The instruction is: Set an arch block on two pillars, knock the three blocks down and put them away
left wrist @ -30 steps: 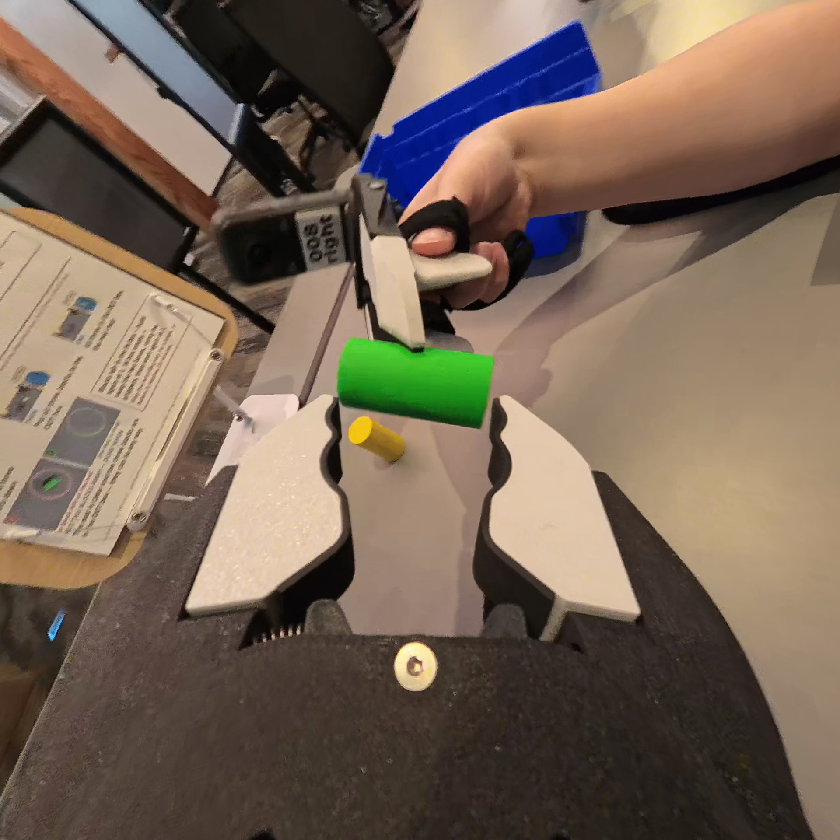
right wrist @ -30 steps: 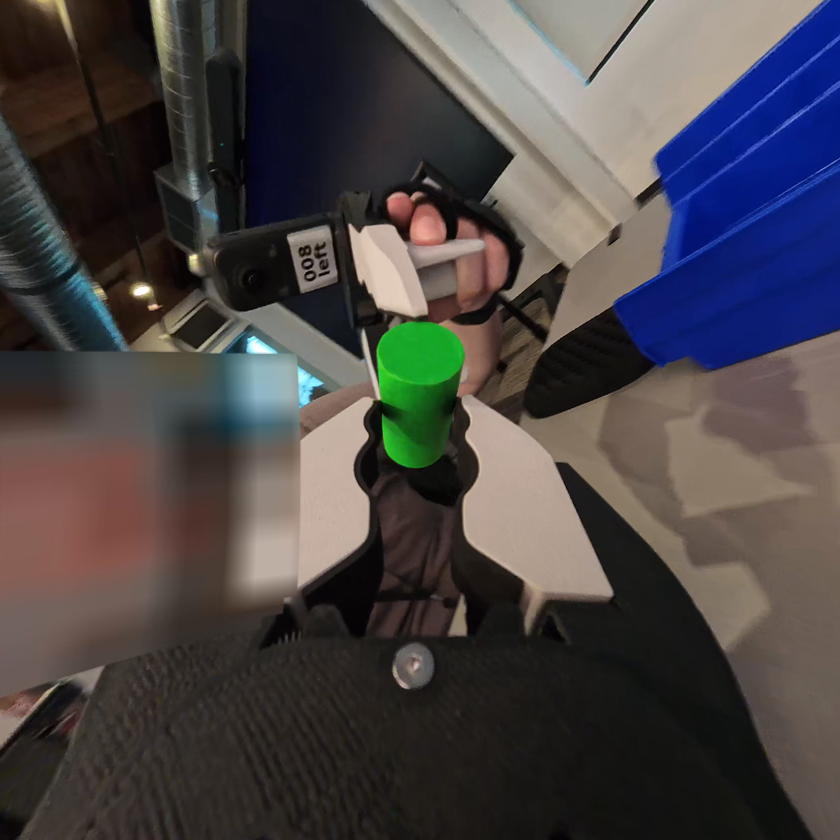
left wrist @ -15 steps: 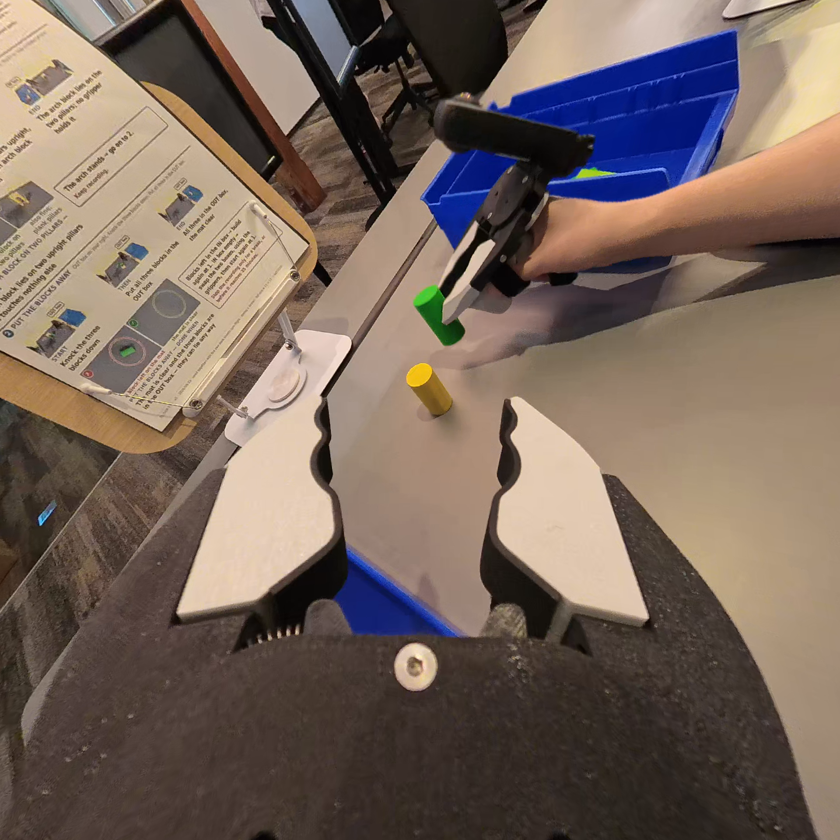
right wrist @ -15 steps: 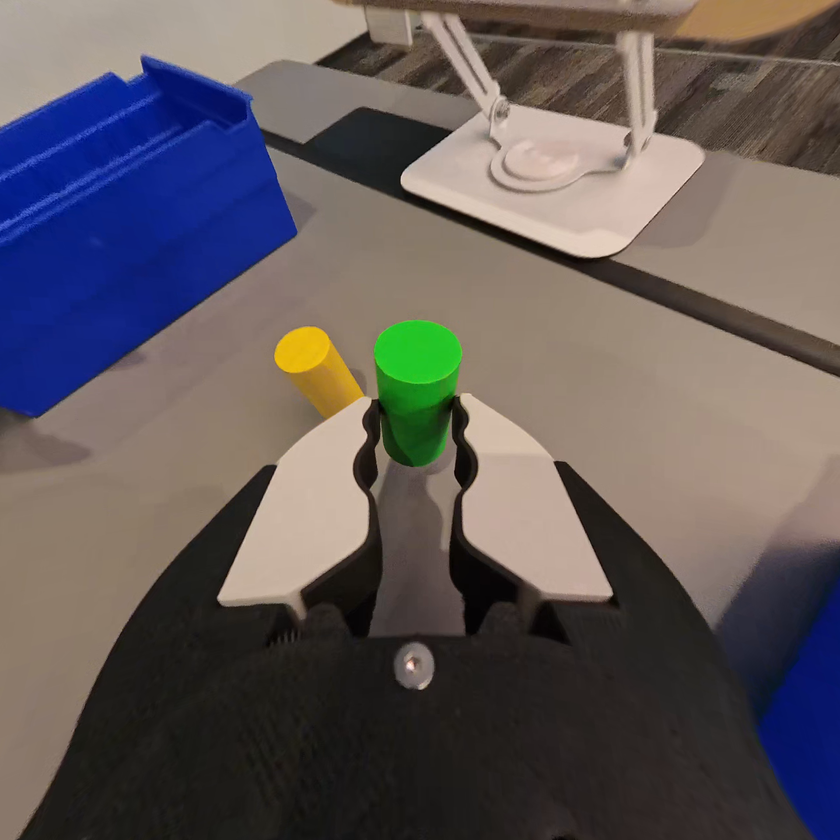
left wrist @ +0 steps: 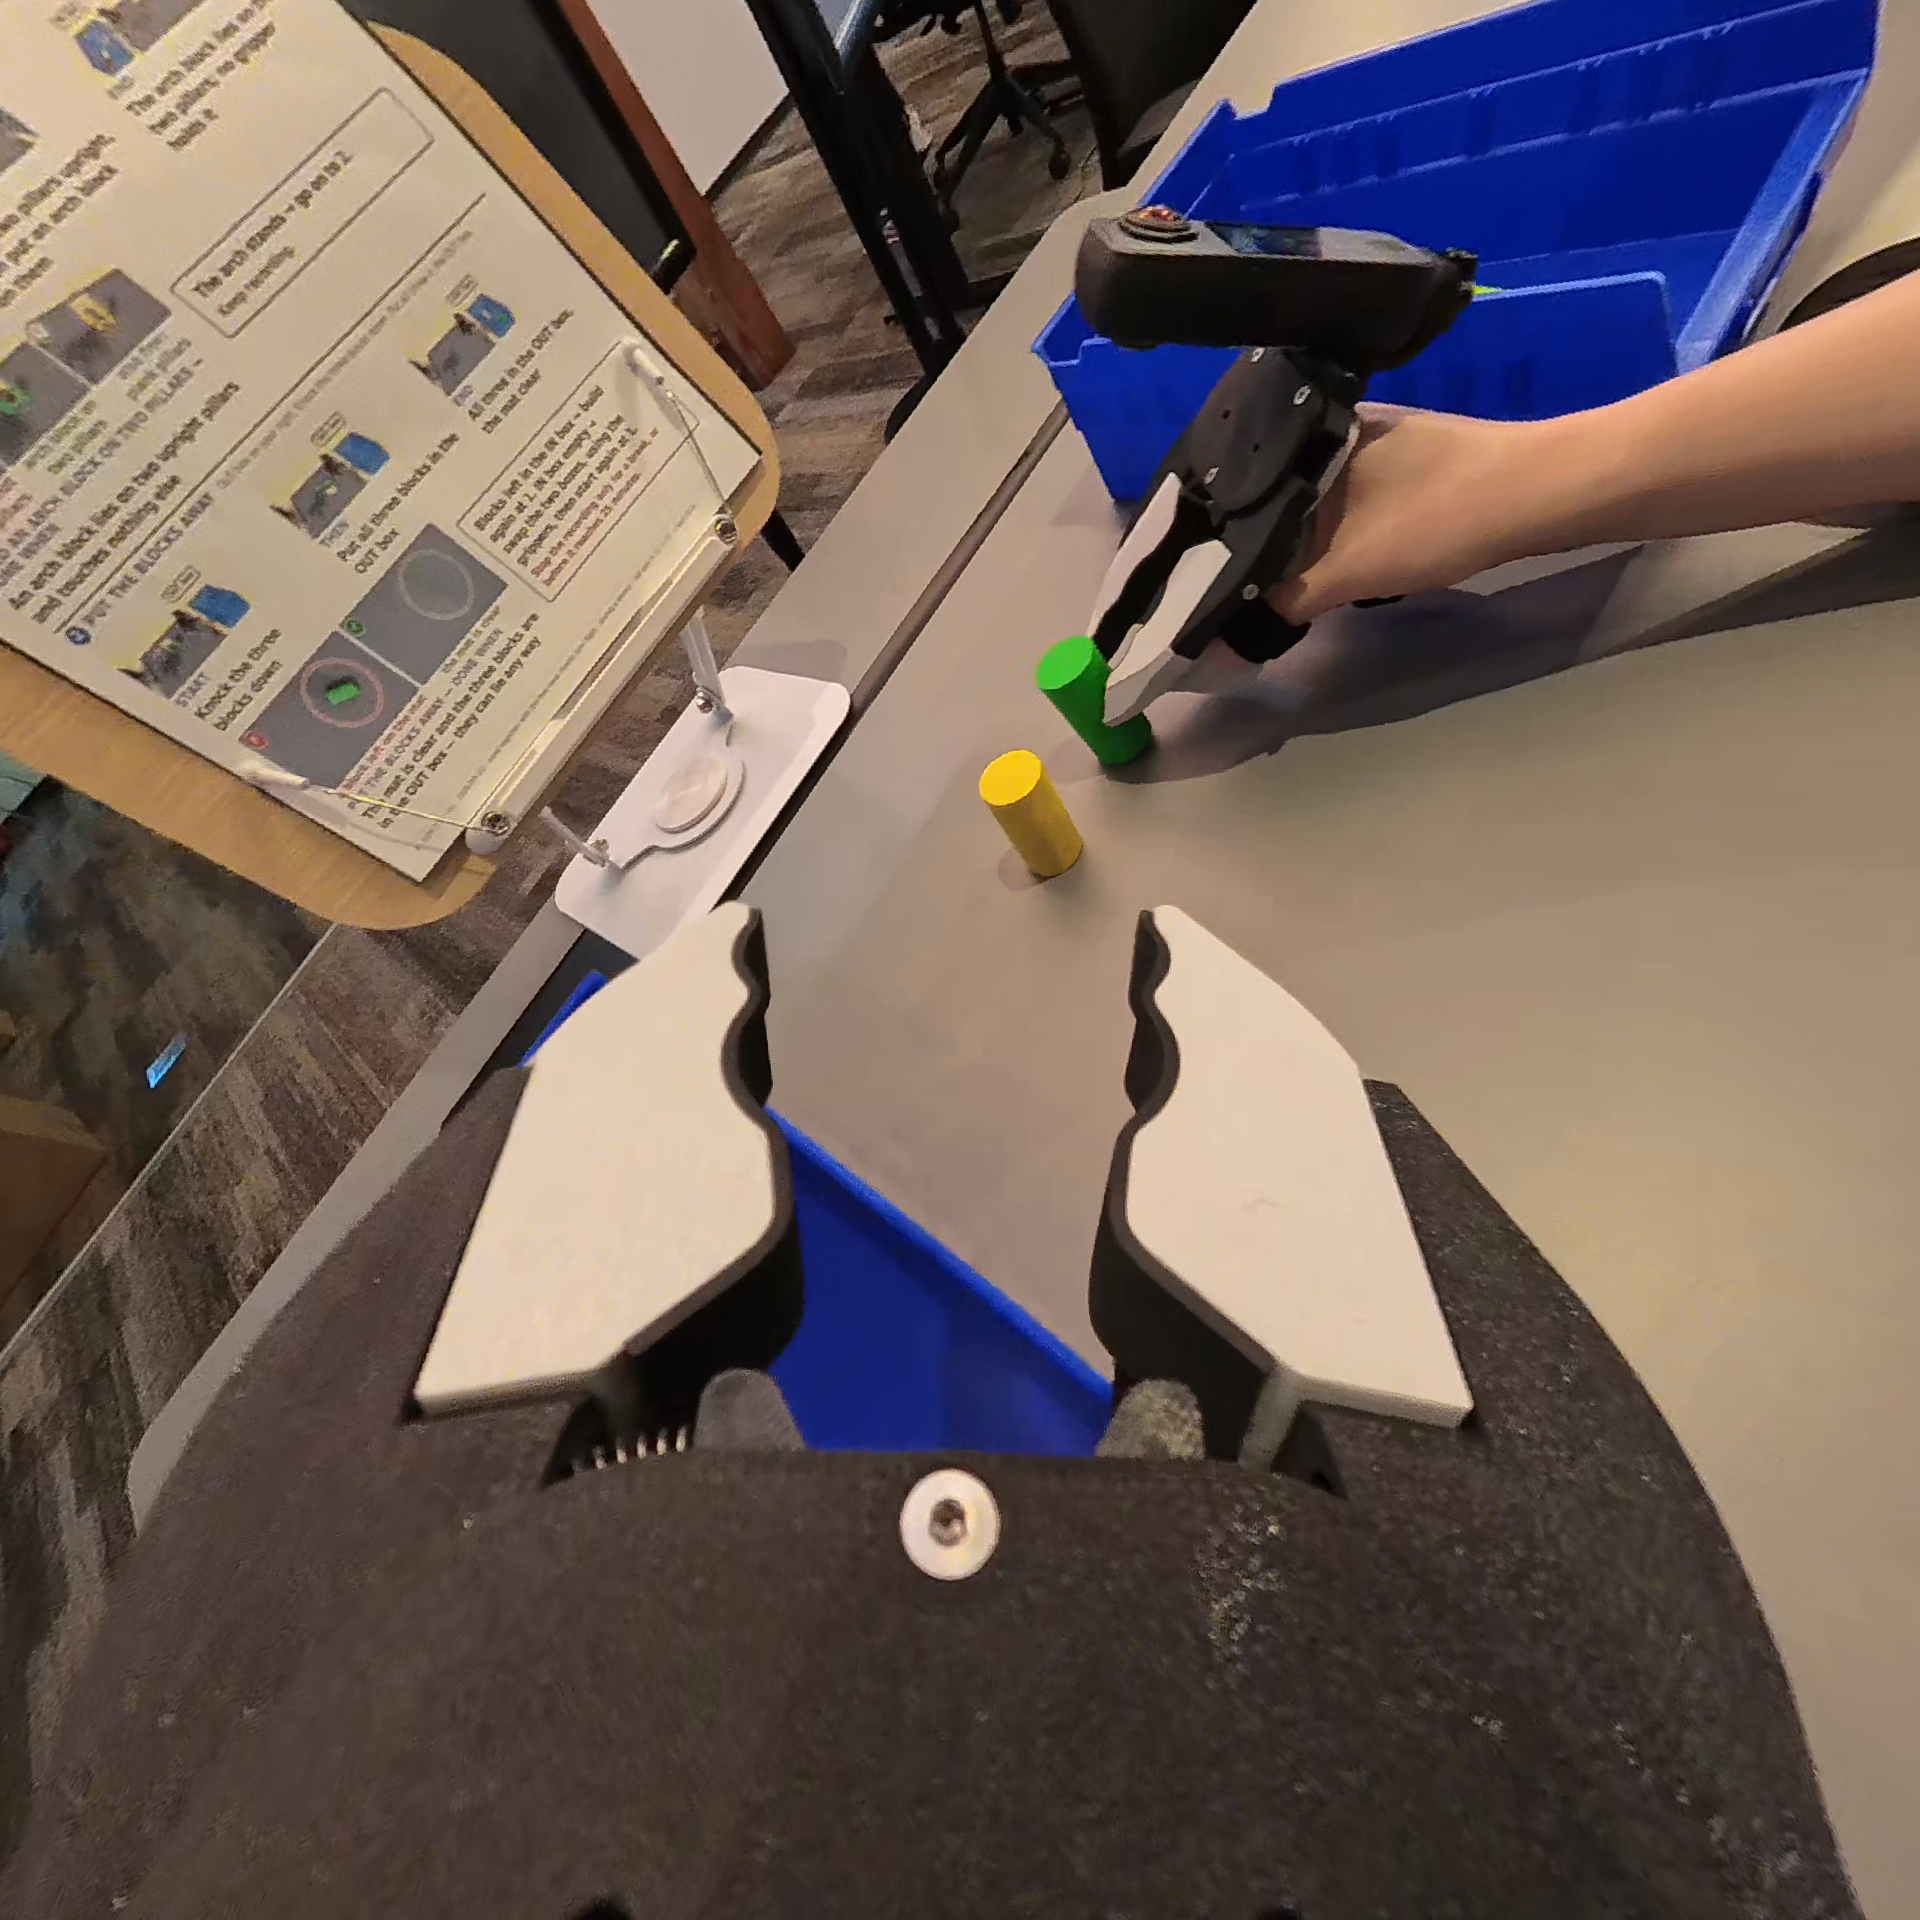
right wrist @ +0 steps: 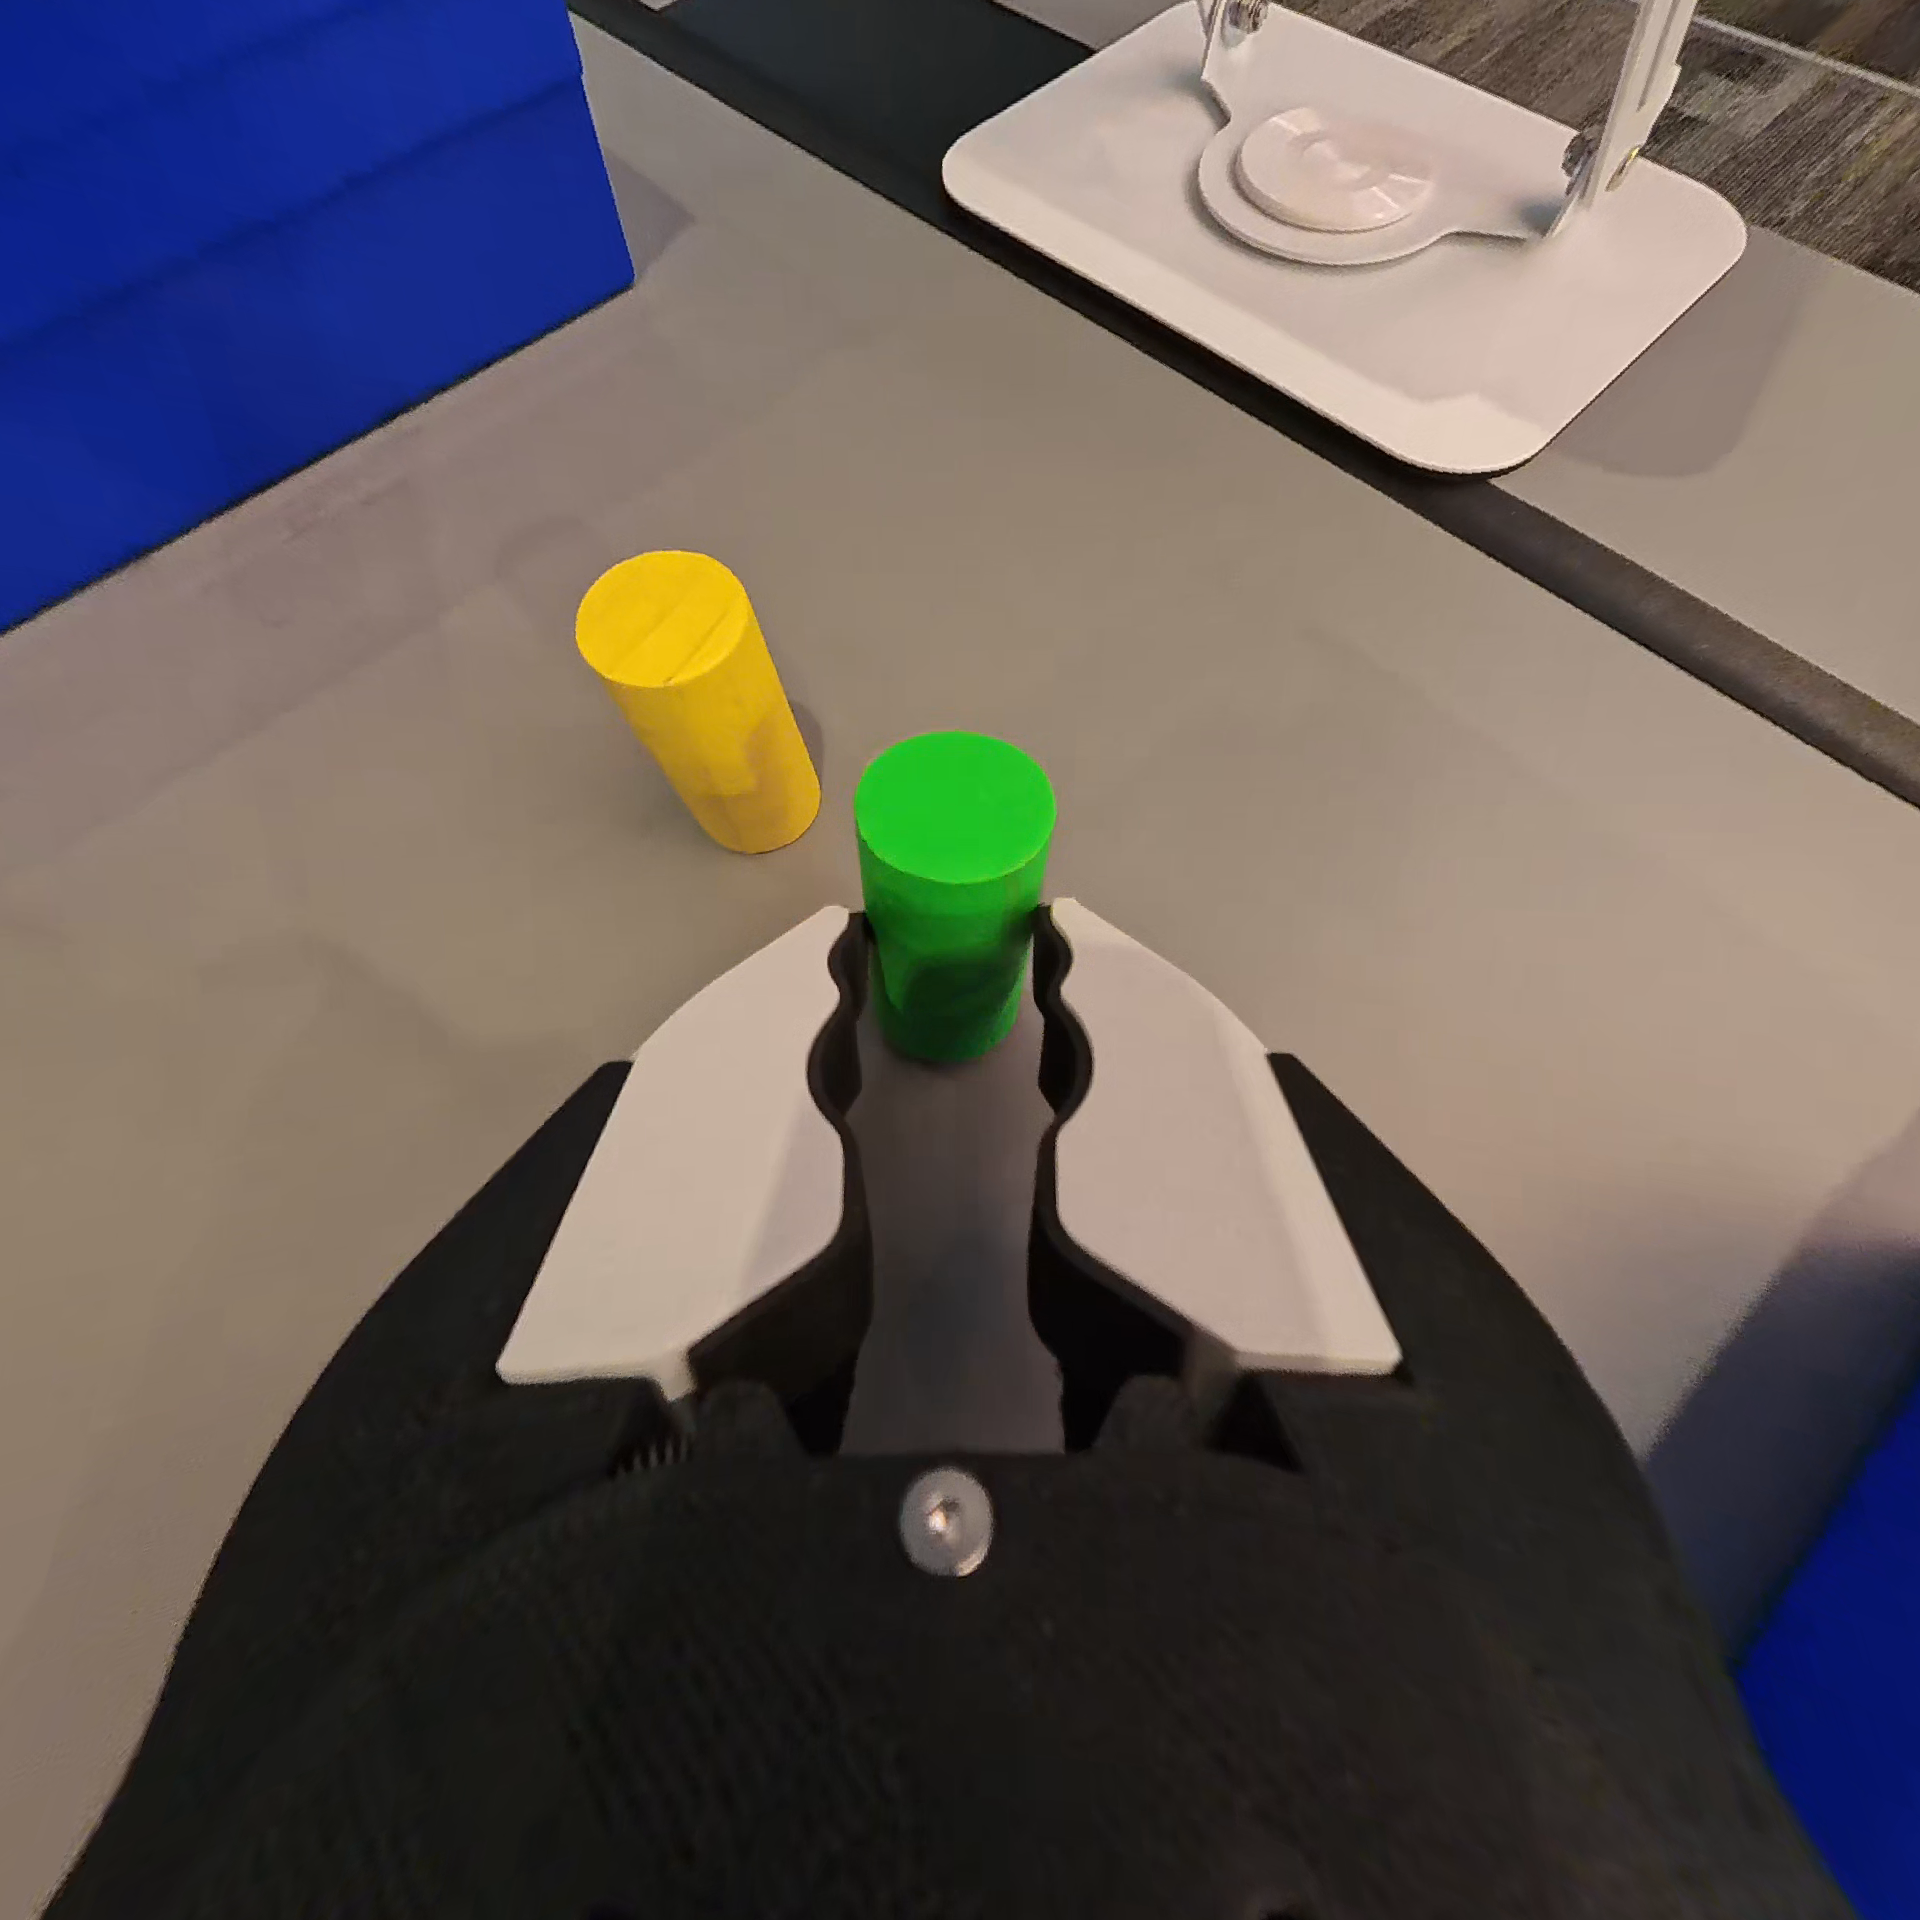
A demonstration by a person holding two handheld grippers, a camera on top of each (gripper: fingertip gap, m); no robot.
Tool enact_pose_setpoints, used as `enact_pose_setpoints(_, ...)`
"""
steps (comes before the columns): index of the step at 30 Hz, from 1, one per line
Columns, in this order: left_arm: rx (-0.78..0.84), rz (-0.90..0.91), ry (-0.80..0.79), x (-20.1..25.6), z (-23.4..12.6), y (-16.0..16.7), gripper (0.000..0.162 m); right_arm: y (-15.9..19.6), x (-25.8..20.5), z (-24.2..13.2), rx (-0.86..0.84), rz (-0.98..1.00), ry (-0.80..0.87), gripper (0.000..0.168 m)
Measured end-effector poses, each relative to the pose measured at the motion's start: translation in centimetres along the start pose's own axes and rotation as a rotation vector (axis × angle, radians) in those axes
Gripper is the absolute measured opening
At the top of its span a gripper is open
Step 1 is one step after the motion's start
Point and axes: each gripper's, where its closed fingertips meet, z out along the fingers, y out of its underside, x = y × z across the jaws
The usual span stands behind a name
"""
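Note:
A yellow cylinder [left wrist: 1029, 816] stands upright on the grey table [left wrist: 1455, 935]. A green cylinder [left wrist: 1091, 701] stands just beyond it, a small gap between them. My right gripper [right wrist: 951, 914] is shut on the green cylinder [right wrist: 951, 883], whose base looks to rest on the table, right of the yellow cylinder [right wrist: 696, 707]. The right gripper also shows in the left wrist view [left wrist: 1132, 665], held by a hand. My left gripper [left wrist: 945, 935] is open and empty, well short of the yellow cylinder. No arch block shows.
A blue bin [left wrist: 1455, 260] sits at the far table end, seen also in the right wrist view [right wrist: 260, 260]. Another blue bin [left wrist: 914, 1299] lies under my left gripper. An instruction sheet [left wrist: 312, 416] on a white stand [left wrist: 707, 800] is at the table's left edge. The gap from one gripper's tips to the other's is roughly 30 cm.
The right gripper carried the green cylinder from in front of my left gripper down to the table beside the yellow one. My left gripper pulled back over the near blue bin.

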Motion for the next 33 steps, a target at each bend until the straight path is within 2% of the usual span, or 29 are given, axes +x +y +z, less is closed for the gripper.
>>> enact_pose_setpoints(10,-0.035,-0.071,-0.072,-2.3,-1.2,1.8,0.071,0.6,-0.1,-0.2,-0.056,-0.024,0.019,0.033)
enact_pose_setpoints(14,-0.054,-0.227,-0.122,-5.1,-2.0,3.7,0.073,-0.2,0.1,-1.0,-0.039,-0.025,0.049,0.052)
enact_pose_setpoints(17,-0.157,-0.320,-0.150,-8.0,-1.8,7.2,0.070,-2.5,-0.1,-2.8,0.023,-0.092,0.089,0.061)
enact_pose_setpoints(19,-0.284,-0.271,-0.137,-9.3,-0.9,10.4,0.069,-4.3,-0.4,-4.1,0.072,-0.186,0.148,0.065)
enact_pose_setpoints(22,-0.458,-0.142,0.029,-8.4,1.5,14.9,0.074,-6.2,-1.8,-5.6,0.130,-0.257,0.148,0.067)
enact_pose_setpoints(23,-0.487,-0.126,0.078,-8.0,2.3,15.9,0.070,-6.6,-2.4,-5.9,0.148,-0.264,0.128,0.067)
enact_pose_setpoints(28,-0.716,-0.050,0.100,-9.7,5.0,22.1,0.067,-7.5,-4.6,-6.9,0.185,-0.286,0.054,0.067)
enact_pose_setpoints(33,-0.817,-0.163,0.160,-9.9,7.0,25.2,0.062,-7.9,-5.1,-7.2,0.191,-0.338,0.057,0.067)
